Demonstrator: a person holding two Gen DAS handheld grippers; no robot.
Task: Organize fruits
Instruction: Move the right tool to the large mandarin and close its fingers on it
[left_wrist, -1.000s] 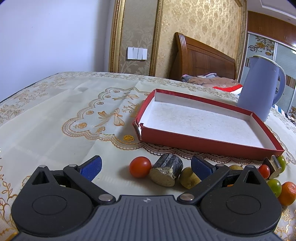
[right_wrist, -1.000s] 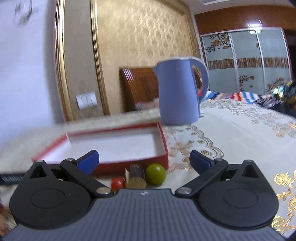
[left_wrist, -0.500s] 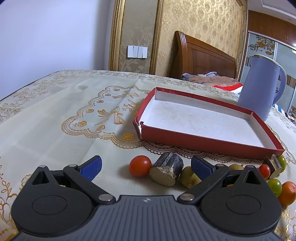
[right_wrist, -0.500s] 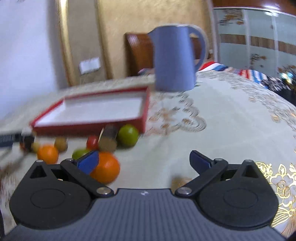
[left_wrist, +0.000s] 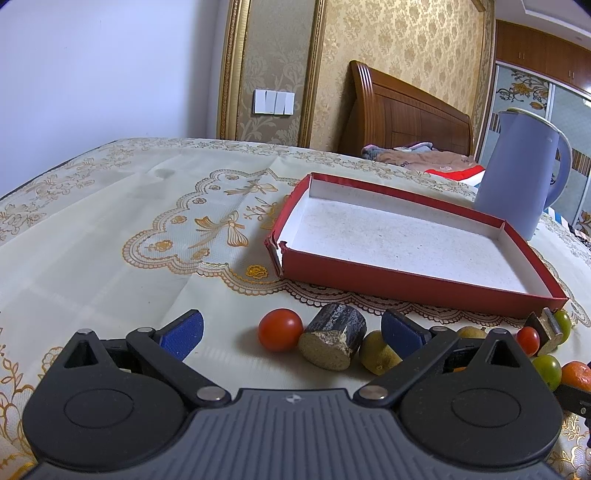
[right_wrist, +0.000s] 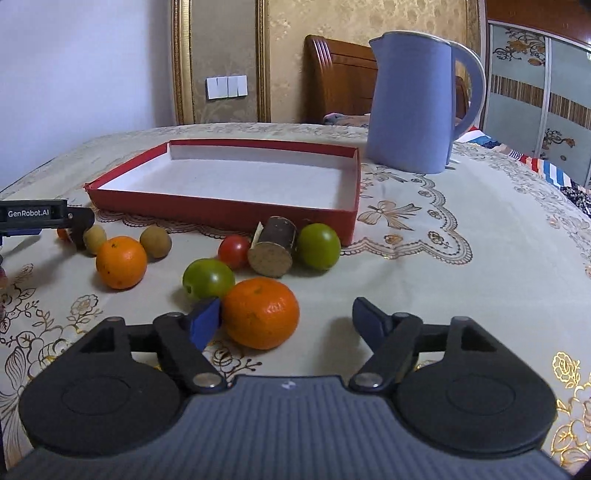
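In the right wrist view a large orange (right_wrist: 260, 314) lies on the tablecloth between the fingers of my right gripper (right_wrist: 286, 317). Its jaws are closing; the left pad (right_wrist: 203, 319) is at the orange's side, the right pad (right_wrist: 367, 321) stands apart from it. Behind lie a green fruit (right_wrist: 208, 278), a small tomato (right_wrist: 233, 251), a cut dark stalk piece (right_wrist: 273, 251), another green fruit (right_wrist: 318, 245) and a second orange (right_wrist: 121, 262). My left gripper (left_wrist: 291, 328) is open and low, with a tomato (left_wrist: 280, 329) and a stalk piece (left_wrist: 332, 341) just beyond its fingers. The red box (right_wrist: 221, 212) is empty.
A blue kettle (right_wrist: 410, 103) stands behind the box's right corner. Two brown fruits (right_wrist: 156, 242) lie left of the pile, near the left gripper's body (right_wrist: 37, 216). A kiwi (left_wrist: 376, 350) sits beside the left gripper's right finger. A wooden headboard (left_wrist: 406, 114) rises behind the table.
The right gripper has swung and dipped toward the fruit pile; the large orange now lies between its fingers, which have narrowed. The left gripper has not moved.
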